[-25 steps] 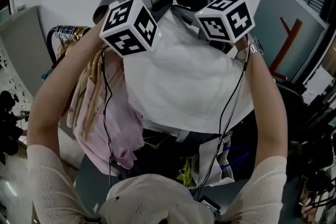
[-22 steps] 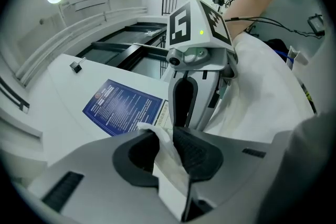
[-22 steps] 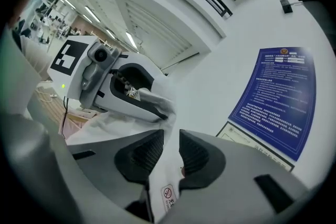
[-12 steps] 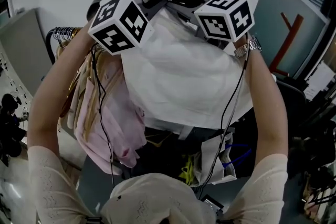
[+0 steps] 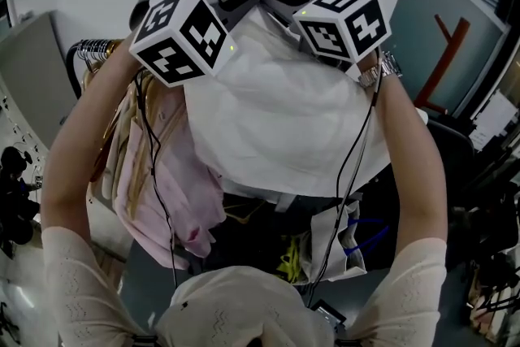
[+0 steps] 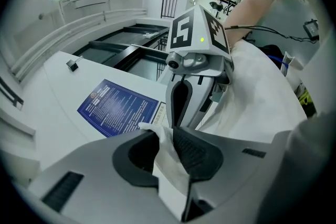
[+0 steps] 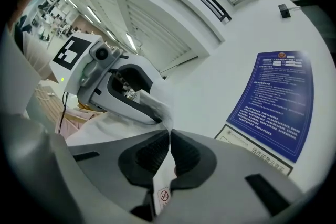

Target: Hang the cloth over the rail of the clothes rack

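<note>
Hanging from left tongs [image 6: 167, 145] and right tongs [image 7: 169, 147], white cloth [image 5: 276, 122], top edge level.

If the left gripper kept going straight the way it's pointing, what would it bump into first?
Probably the right gripper, which sits straight ahead of the left gripper; depth is hard to judge.

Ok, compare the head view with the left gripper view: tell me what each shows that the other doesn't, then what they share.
Only the head view: the rack rail with its hangers, pink garments hanging there, and the person's arms. Only the left gripper view: the left gripper close up, its fingers clamped on a corner of the white cloth. Both: the white cloth, the right gripper with its marker cube, and the blue poster on the wall.
</note>
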Demonstrator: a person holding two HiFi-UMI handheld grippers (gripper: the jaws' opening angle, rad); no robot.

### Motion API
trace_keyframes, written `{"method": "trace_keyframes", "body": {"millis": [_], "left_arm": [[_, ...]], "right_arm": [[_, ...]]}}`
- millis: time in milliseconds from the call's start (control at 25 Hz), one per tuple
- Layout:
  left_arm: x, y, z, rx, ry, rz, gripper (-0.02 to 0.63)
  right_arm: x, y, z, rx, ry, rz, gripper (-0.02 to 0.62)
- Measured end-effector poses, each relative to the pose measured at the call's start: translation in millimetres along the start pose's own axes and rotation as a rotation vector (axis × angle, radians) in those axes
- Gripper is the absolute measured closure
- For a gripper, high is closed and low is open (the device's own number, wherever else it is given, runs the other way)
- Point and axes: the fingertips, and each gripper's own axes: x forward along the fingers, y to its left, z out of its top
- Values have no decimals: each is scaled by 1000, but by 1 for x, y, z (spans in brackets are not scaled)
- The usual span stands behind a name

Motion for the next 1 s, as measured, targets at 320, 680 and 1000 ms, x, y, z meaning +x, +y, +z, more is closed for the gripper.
{"method": "trace_keyframes", "body": {"millis": [320,680,1000], "left_arm": [[-19,-10,-9,17,42,-22,537],[-67,-15,-16,18,88,-46,537],[-68,-52,-37,58,157,-108,537]], "right_arm": [[2,2,-8,22,48,-16,566],[4,-1,-20,56,86,-41,563],[-1,-11,-17,71,62,-97,503]]}}
